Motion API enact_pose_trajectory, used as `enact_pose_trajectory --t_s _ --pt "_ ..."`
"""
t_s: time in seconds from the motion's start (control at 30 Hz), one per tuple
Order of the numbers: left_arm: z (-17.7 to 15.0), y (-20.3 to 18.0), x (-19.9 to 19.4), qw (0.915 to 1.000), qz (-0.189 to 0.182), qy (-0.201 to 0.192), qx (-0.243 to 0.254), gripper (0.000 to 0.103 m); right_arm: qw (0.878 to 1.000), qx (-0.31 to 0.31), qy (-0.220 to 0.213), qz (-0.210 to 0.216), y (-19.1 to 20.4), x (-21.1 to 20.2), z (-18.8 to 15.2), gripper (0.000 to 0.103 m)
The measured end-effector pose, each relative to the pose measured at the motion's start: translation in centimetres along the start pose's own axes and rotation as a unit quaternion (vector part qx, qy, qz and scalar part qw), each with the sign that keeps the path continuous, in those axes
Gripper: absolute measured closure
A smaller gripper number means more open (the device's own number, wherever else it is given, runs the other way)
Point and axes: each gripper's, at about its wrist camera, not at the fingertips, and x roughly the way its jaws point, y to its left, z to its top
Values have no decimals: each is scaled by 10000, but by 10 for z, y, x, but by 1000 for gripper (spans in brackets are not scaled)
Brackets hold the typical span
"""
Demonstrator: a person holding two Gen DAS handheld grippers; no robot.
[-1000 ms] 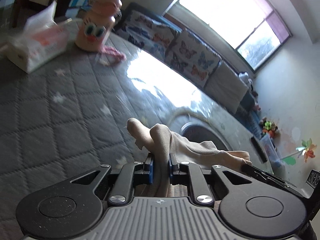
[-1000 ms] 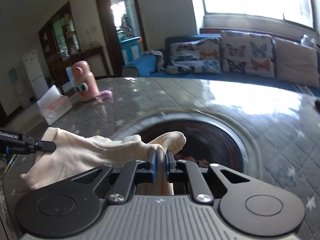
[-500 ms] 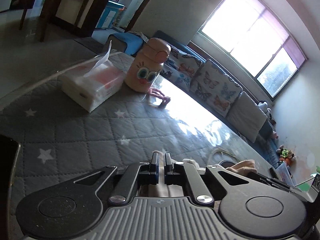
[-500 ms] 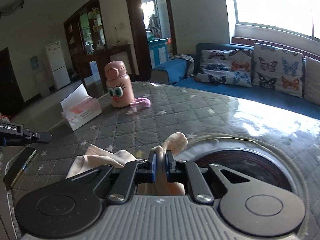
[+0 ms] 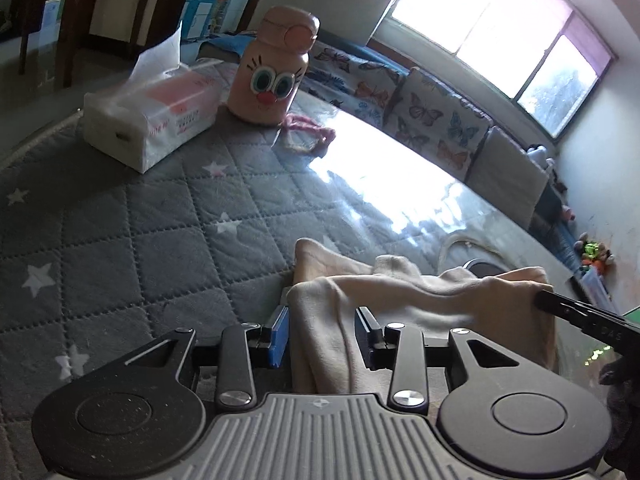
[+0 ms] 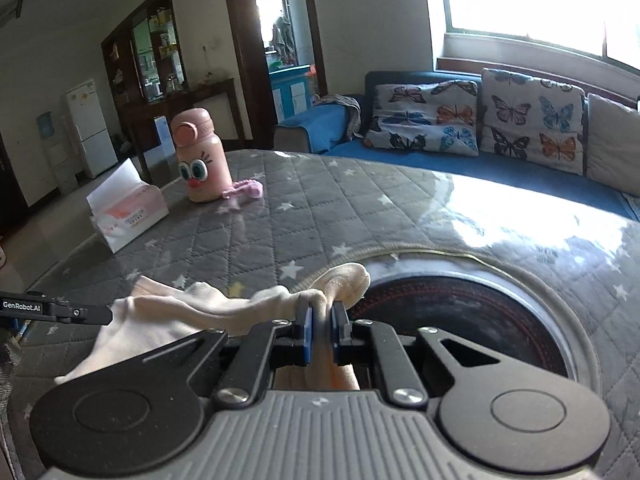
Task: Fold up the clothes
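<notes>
Cream garment, soft and rumpled into loose folds, lay on the grey star-quilted table cover, on the near side of the pink cartoon-eyed bottle and beside the round dark inset in the table. "GenRobot.AI" was printed on the left gripper's side, seen at the right-wrist view's left edge. Red print on the tissue box beside the bottle was too small to read. The left gripper had its jaws spread apart with cloth between them, unpinched. The right gripper was clamped on a bunched fold.
</notes>
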Motion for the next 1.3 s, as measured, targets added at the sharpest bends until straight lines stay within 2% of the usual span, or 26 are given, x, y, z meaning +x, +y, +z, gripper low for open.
enact_pose_trajectory --t_s 0.07,0.13,0.17,0.23,0.27,0.53,0.67,0.8,0.97,1.03,1.13,1.3 --pt "-1 1 5 10000 -1 59 -34 66 10000 48 33 5 -5 2 -3 95" --pt "-2 2 9 9999 -27 98 -57 79 10000 67 50 6 -7 3 -4 95" --pt "-2 2 11 9999 -56 121 -71 81 10000 74 60 6 -8 3 -4 95" --pt "-3 3 11 9998 -99 114 -128 93 9999 82 76 8 -9 4 -5 95" --pt "-2 3 8 9998 -91 70 -138 95 9999 75 75 12 -9 4 -5 95" --pt "17 8 -40 9985 -1 -541 -47 96 9996 -81 -94 237 11 2 10 95" --pt "28 20 -55 9974 179 -687 -86 96 9988 -114 -159 440 28 14 18 95" --pt "35 34 -50 9969 435 -630 -171 95 9980 -178 -128 598 41 33 23 95" --pt "34 42 -41 9961 685 -538 -146 89 9991 -173 78 390 47 59 21 91" --pt "35 37 -38 9966 619 -532 -69 80 9995 -185 74 258 45 61 21 89" --pt "37 30 -35 9973 519 -524 48 83 9991 -275 93 316 46 61 22 89" --pt "40 15 -21 9984 312 -410 253 83 9960 -512 272 675 64 76 21 89"
